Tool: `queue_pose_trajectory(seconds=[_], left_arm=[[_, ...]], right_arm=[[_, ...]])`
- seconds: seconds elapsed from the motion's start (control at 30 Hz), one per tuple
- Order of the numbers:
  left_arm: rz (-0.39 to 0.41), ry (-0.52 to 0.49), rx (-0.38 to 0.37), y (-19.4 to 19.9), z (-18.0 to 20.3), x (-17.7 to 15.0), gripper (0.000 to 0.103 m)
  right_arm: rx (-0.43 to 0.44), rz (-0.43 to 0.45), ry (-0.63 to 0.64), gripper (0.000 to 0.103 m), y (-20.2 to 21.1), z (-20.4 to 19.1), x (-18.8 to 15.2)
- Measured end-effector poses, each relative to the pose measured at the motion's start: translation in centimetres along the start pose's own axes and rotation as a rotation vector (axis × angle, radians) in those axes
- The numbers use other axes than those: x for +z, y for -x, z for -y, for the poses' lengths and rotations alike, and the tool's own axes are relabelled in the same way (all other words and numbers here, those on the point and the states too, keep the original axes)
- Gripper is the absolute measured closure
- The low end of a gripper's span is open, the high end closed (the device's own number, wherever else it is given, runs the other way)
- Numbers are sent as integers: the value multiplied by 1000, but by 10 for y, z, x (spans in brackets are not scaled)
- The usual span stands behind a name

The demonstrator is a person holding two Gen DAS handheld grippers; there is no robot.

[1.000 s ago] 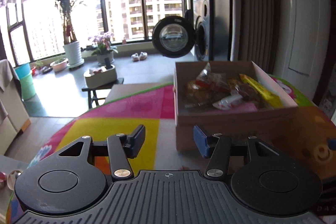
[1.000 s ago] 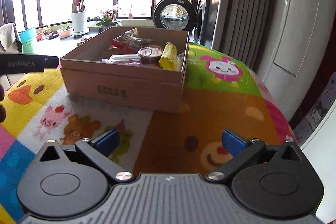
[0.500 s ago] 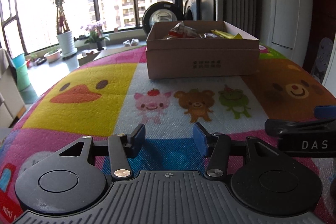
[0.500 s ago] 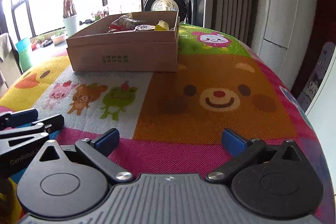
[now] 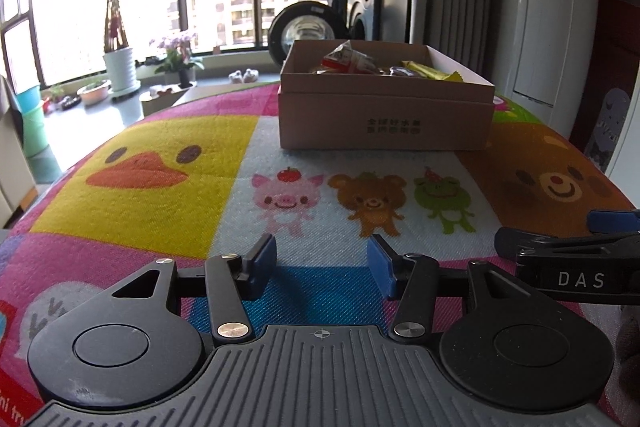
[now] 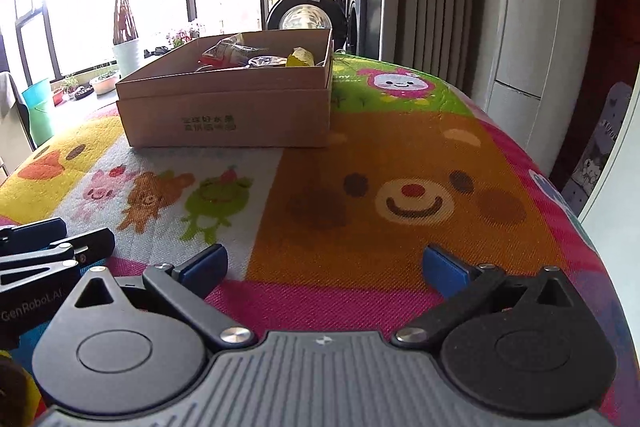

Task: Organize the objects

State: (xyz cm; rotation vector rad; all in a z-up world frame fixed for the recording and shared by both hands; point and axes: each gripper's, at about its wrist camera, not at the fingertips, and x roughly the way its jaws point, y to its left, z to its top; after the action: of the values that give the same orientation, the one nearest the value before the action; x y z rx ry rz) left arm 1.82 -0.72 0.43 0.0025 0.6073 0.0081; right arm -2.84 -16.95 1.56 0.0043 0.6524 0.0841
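— Snacks [image 5: 384, 67] sit inside the cardboard box [image 5: 386, 121], well ahead of both claws?
— Yes. Left gripper [image 5: 322, 263] and right gripper [image 6: 324, 265] gape empty; nothing loose remains visible, so the task looks finished.

box [image 5: 386, 119] print blurred, snack packets [image 6: 256, 57] half hidden by wall

black claw [image 5: 322, 265], blue fingertips [image 5: 265, 253]
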Motion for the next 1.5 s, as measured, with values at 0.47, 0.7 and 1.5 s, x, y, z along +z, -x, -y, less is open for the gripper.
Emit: queue_pose_trajectory(seconds=[0.47,0.7,1.5], left_arm=[[-2,-12,-15,-1,6,0,47],[-3,-7,-17,-1,6,0,46],[-4,-1,-21,-2,6,0,46]], right_arm=[[-34,-6,17,0,-5,-8,2],[-25,-3,-2,0,-4,-6,1],[-30,-4,4,0,-5,-6,1]])
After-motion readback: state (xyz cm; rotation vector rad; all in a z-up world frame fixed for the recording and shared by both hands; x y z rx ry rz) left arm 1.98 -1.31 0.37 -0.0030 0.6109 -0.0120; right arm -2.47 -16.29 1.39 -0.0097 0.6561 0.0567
